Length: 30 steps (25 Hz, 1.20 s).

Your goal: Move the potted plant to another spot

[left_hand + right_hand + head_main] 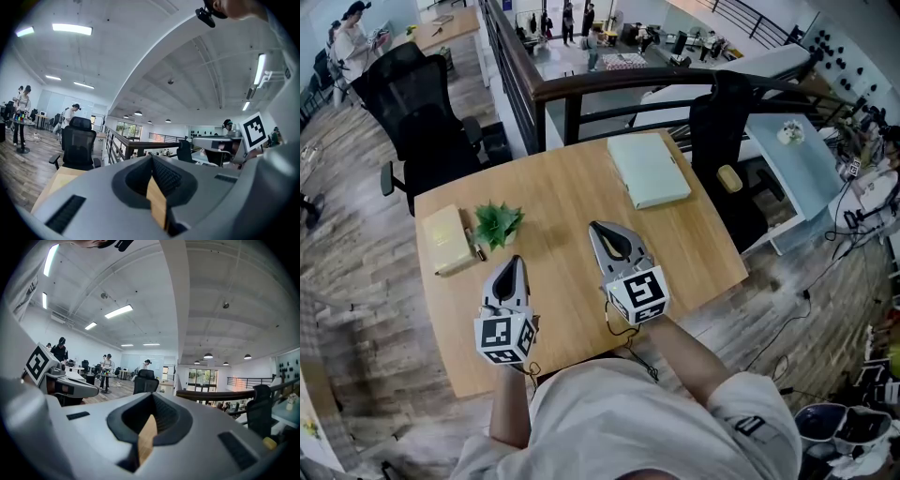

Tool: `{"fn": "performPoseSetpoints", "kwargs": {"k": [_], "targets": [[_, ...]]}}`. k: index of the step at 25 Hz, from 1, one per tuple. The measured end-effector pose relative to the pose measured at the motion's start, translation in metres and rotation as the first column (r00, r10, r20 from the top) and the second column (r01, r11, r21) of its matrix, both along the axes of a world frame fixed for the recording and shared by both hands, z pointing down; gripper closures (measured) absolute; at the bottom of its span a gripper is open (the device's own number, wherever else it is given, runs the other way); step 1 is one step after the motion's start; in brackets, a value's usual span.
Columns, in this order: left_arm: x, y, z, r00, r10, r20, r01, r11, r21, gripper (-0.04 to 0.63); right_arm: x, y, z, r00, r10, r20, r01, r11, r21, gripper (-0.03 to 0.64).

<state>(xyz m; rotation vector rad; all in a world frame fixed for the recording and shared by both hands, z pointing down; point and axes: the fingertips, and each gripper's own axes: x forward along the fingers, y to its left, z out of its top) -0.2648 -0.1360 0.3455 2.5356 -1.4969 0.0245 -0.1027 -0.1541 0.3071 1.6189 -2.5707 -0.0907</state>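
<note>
A small green potted plant (497,223) stands on the wooden table (694,234) at its left side, beside a pale yellow book. My left gripper (514,262) hovers just below the plant in the head view, jaws shut and empty, pointing level toward the far edge. My right gripper (598,228) floats over the table's middle, to the right of the plant, also shut with nothing held. In the left gripper view the left gripper (152,159) shows closed jaws; the plant is hidden there. The right gripper (151,398) looks the same in the right gripper view.
A pale yellow book (446,239) lies left of the plant, with a pen beside it. A light green folder (649,169) rests at the table's far right. A black office chair (427,122) stands beyond the table's left, a dark railing (609,84) behind, another chair (722,131) at right.
</note>
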Motion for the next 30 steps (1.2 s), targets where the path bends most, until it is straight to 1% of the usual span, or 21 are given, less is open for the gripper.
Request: {"fn": "performPoseSetpoints", "kwargs": {"k": [6, 10, 22, 30], "targets": [[0.0025, 0.0013, -0.0022, 1.0, 0.008, 0.015, -0.008, 1.0, 0.009, 0.583, -0.0042, 0.0039, -0.004, 1.0, -0.013, -0.02, 0.014, 1.0, 0.011, 0.614], [0.0041, 0.0019, -0.0004, 1.0, 0.013, 0.02, -0.013, 1.0, 0.009, 0.583, -0.0029, 0.004, -0.0021, 0.999, -0.003, -0.038, 0.003, 1.0, 0.007, 0.614], [0.0035, -0.0004, 0.0043, 1.0, 0.018, 0.018, -0.018, 1.0, 0.001, 0.583, -0.0033, 0.0028, -0.0007, 0.999, 0.001, -0.046, -0.001, 1.0, 0.0, 0.614], [0.0022, -0.0061, 0.0061, 0.999, 0.015, 0.034, -0.015, 1.0, 0.003, 0.583, -0.0064, -0.0015, -0.0019, 0.999, -0.014, -0.044, 0.014, 1.0, -0.007, 0.614]]}}
